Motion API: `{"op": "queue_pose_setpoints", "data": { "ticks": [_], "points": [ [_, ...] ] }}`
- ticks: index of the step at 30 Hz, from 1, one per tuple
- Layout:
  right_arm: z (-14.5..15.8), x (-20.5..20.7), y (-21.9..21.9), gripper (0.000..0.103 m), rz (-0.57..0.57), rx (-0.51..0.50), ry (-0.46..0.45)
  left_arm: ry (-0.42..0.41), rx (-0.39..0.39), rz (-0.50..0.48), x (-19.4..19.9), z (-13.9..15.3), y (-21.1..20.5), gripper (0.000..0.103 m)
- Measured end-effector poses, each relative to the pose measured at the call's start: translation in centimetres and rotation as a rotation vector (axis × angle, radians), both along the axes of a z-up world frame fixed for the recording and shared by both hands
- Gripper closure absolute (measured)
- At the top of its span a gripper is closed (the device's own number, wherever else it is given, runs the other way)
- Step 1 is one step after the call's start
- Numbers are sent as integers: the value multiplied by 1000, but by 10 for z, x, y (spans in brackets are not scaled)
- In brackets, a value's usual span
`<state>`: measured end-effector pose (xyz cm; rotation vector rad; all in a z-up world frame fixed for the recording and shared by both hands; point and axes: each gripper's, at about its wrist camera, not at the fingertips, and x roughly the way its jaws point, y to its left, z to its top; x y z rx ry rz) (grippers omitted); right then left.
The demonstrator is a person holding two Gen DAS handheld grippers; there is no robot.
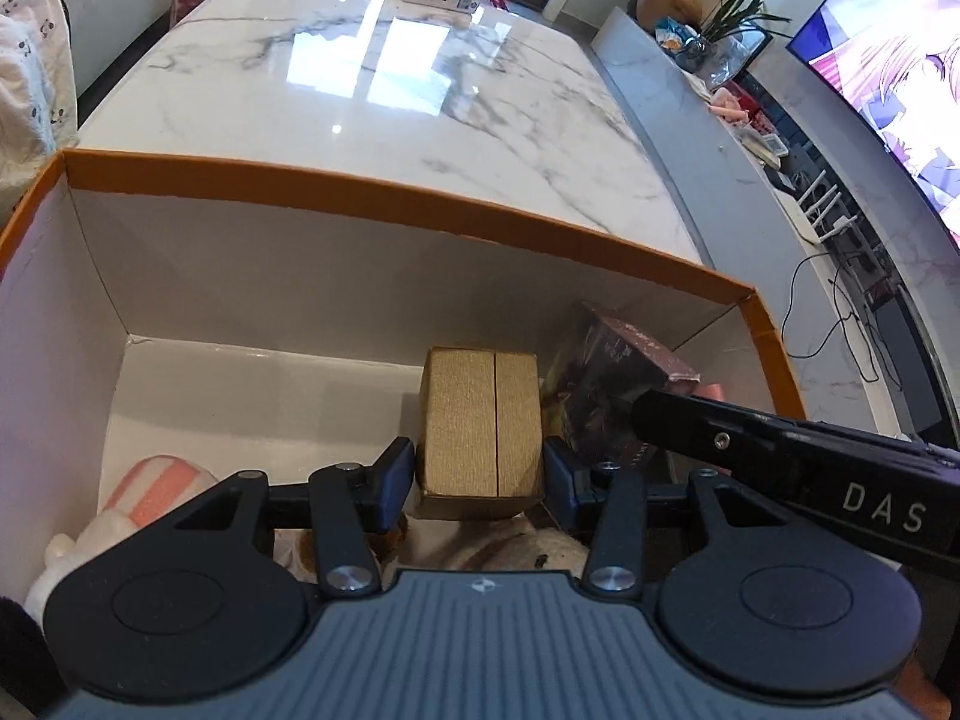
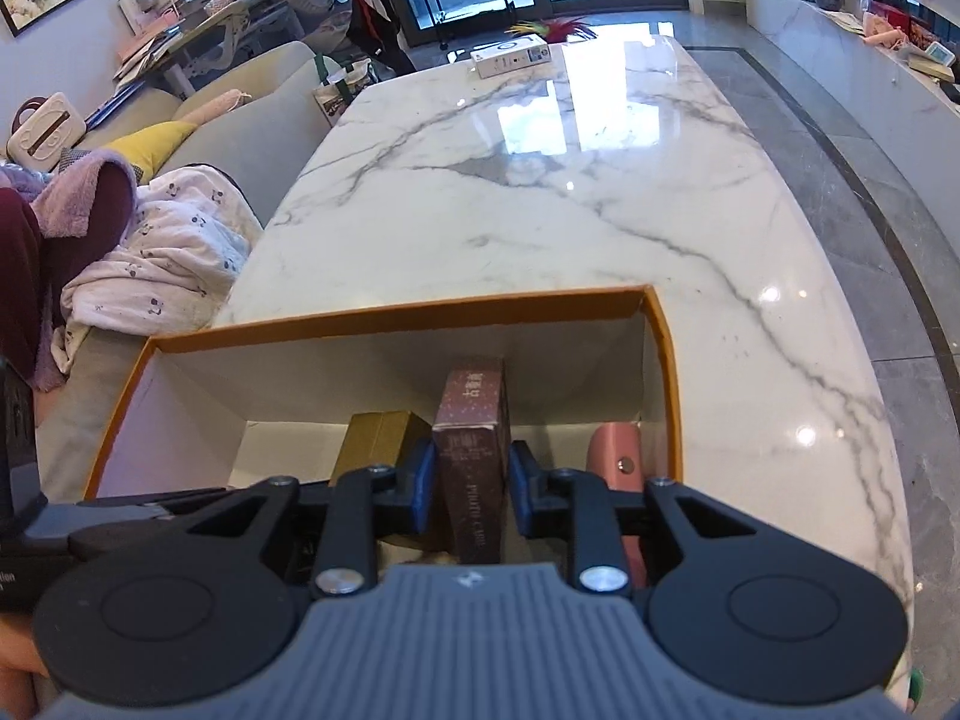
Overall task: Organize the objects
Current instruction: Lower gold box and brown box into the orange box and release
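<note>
gold box (image 1: 480, 426) sits between left hand-held gripper (image 1: 479, 468) pads (touching).

free: orange-rimmed box (image 1: 384, 192) floor at 10 o'clock | blocked: gold box (image 1: 480, 426) at 12, dark box (image 1: 606, 384) at 2

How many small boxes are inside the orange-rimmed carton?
2: a gold box between the left tongs, and a maroon box beside it between the right tongs. The tongs may hide others.
</note>
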<state>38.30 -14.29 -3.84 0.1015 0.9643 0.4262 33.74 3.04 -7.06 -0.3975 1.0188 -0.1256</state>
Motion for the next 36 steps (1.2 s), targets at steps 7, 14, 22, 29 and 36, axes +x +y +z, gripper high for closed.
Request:
{"op": "queue_pose_setpoints", "data": {
  "ticks": [7,14,22,29,36],
  "points": [
    [4,-9,2,77,32,-39,-25,-44,-28,-11,-7,8,5,62],
    [10,-31,4,96,87,-57,-23,-34,-79,38,-1,6,14,73],
    [-14,-36,42,102,214,-304,-50,-25,-98,56,-1,3,19,76],
    [-30,-21,47,103,254,-344,-14,-13,-124,67,1,-2,22,76],
    [-31,-19,49,102,250,-339,17,-11,-153,50,5,-6,19,76]
  ]
}}
